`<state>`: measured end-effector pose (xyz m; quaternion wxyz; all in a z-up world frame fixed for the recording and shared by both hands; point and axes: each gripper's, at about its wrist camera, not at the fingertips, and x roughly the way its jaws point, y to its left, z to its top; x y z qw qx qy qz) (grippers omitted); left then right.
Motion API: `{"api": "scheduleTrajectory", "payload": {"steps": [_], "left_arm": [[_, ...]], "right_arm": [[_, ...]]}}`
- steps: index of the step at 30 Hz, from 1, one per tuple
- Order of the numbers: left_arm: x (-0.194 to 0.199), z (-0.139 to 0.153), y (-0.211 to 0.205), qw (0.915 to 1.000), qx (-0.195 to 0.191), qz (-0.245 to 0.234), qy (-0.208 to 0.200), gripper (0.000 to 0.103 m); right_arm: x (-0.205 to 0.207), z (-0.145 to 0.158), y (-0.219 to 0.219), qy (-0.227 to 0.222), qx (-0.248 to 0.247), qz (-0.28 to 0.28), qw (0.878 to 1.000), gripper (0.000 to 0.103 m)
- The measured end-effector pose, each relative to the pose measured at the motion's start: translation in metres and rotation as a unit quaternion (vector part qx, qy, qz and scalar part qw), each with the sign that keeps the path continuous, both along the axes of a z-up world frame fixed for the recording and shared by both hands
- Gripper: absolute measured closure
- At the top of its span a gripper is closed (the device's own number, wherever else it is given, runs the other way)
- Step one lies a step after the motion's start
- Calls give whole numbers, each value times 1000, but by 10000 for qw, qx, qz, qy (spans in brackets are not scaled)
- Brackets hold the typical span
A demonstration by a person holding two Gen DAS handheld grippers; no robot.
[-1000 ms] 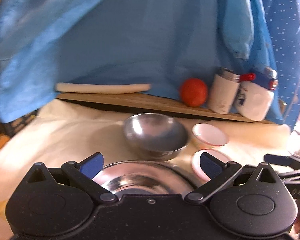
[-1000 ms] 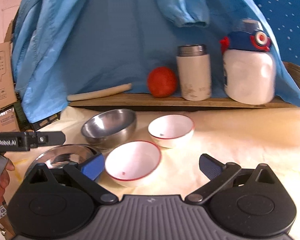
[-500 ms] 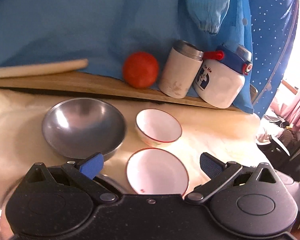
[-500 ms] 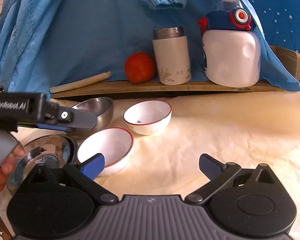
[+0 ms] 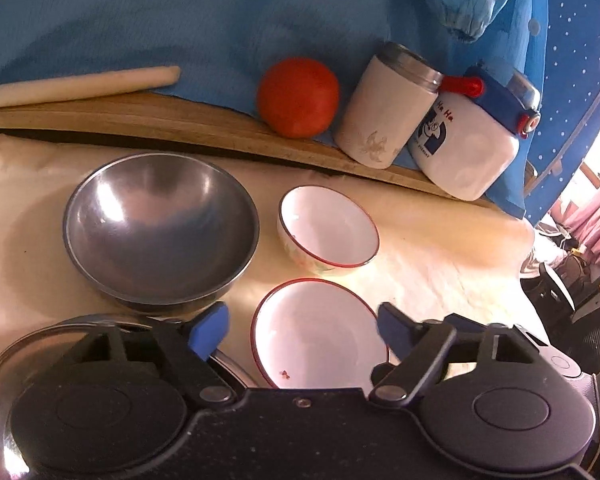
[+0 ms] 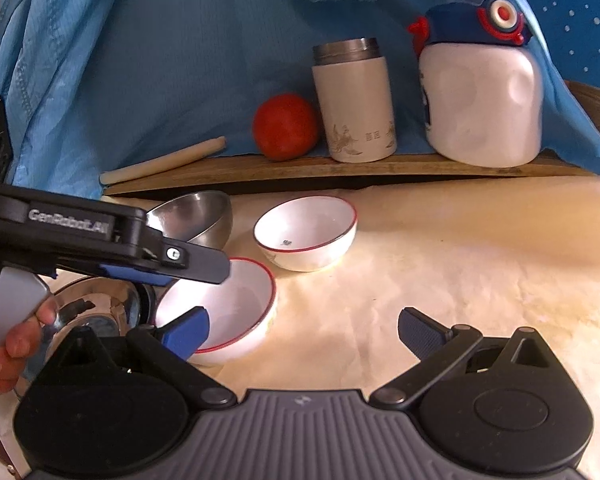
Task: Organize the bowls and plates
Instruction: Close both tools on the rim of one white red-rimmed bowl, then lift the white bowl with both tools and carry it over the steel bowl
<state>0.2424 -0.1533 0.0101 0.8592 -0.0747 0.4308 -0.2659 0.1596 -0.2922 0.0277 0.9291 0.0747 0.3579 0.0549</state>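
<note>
The left gripper [image 5: 302, 330], jaws just closing but not yet gripping, straddles a shallow white red-rimmed ceramic bowl [image 5: 320, 332]; the right gripper [image 6: 302, 330] gapes empty.

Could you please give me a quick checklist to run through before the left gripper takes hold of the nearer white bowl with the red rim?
1. Left gripper lined up with the nearer white red-rimmed bowl: ok, the bowl lies between its fingers.
2. Fingers seated on the rim: not ok; they have just been closing, but show no contact yet.
3. Bowl empty: ok, apart from a small dark speck inside.
4. Large steel bowl and farther white red-rimmed bowl clear of the grasp: ok, both apart.
5. Right gripper out of the way: cannot tell; it is open, one finger in front of the same bowl.
</note>
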Motion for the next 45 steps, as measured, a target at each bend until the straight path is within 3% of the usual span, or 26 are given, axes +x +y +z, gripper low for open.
{"api": "scheduleTrajectory", "payload": {"steps": [4, 17, 27, 35, 45], "left_arm": [[2, -3, -2, 10000, 64, -51, 23, 38], [5, -4, 5, 9997, 221, -20, 48, 74], [-4, -2, 3, 9989, 409, -25, -225, 82], [-14, 1, -5, 9969, 624, 40, -474, 87], [-29, 1, 7, 9987, 145, 323, -369, 92]], "right_arm": [[3, -1, 2, 31, 48, -12, 10000, 3], [6, -2, 10, 337, 521, -503, 9968, 47], [0, -6, 12, 406, 1274, -912, 9868, 78], [-4, -7, 15, 390, 1381, -1175, 9826, 81], [-16, -1, 11, 343, 1314, -1383, 9810, 88]]}}
